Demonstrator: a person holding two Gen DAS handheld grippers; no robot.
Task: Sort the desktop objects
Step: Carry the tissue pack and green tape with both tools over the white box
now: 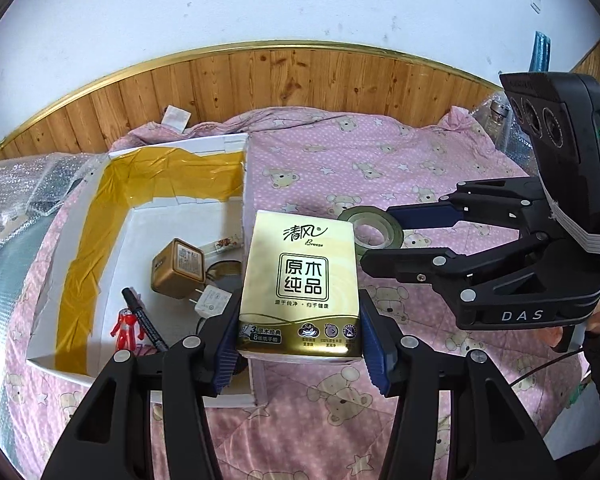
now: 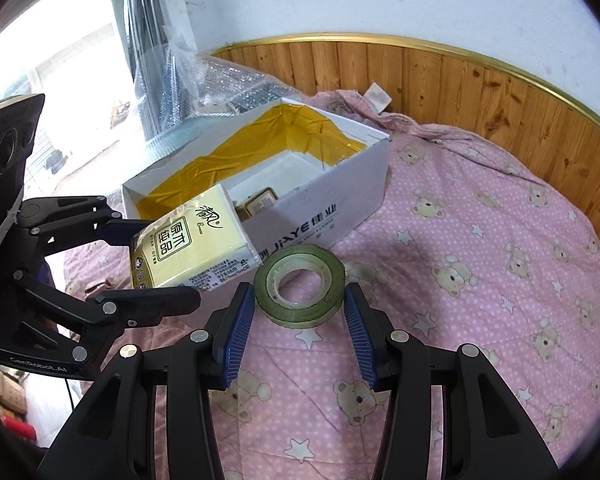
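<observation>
Two hand-held grippers work over the bed: left hand-held gripper (image 1: 298,334) pinches the tissue pack (image 1: 300,280) above the box (image 2: 320,204) edge; right hand-held gripper (image 2: 298,308) is spread around the tape roll (image 2: 300,286).

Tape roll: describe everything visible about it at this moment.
The tape roll is a ring of greenish, translucent tape wound on a pale plastic core, hollow in the middle. It lies flat on the pink bear-print quilt, just in front of the white box and beside the held tissue pack. The right tongs stand open, one blue pad either side of its near edge; contact is unclear.
</observation>
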